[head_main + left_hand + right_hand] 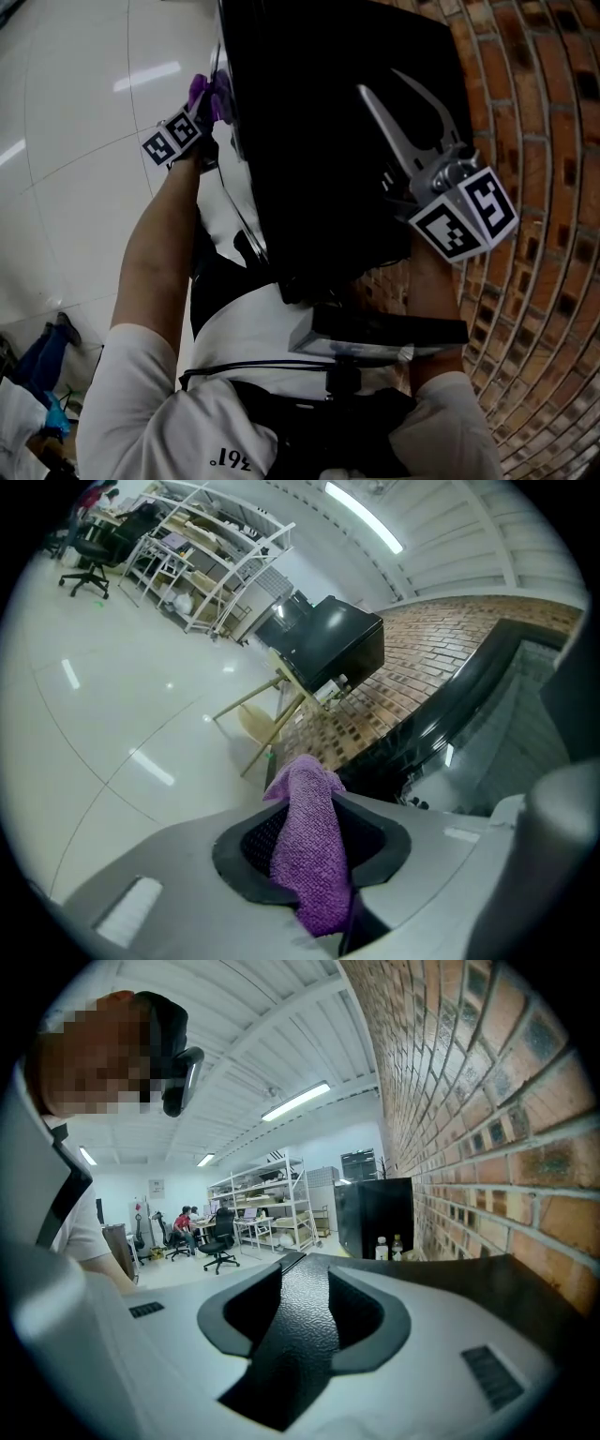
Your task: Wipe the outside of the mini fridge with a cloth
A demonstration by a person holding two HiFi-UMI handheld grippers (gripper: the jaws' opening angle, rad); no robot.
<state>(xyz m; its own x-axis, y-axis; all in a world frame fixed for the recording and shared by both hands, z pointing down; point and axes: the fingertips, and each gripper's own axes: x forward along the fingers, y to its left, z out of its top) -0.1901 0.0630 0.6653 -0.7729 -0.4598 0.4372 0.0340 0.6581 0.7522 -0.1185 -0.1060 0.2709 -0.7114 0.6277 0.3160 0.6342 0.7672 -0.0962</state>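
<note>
The black mini fridge (328,141) stands against a brick wall, seen from above. My left gripper (208,101) is at the fridge's left side, shut on a purple cloth (211,92). In the left gripper view the cloth (314,846) hangs bunched between the jaws, with the fridge's glossy black side (459,714) just to the right. My right gripper (378,82) lies over the fridge's top with its silver fingers spread and nothing between them. In the right gripper view the textured black fridge top (305,1335) shows between the open jaws.
The brick wall (534,112) runs close along the fridge's right. Glossy white floor (75,141) spreads to the left. Farther off are a second black cabinet (328,644), a tilted wooden stool (267,719), white shelving (202,560) and office chairs (220,1241) with seated people.
</note>
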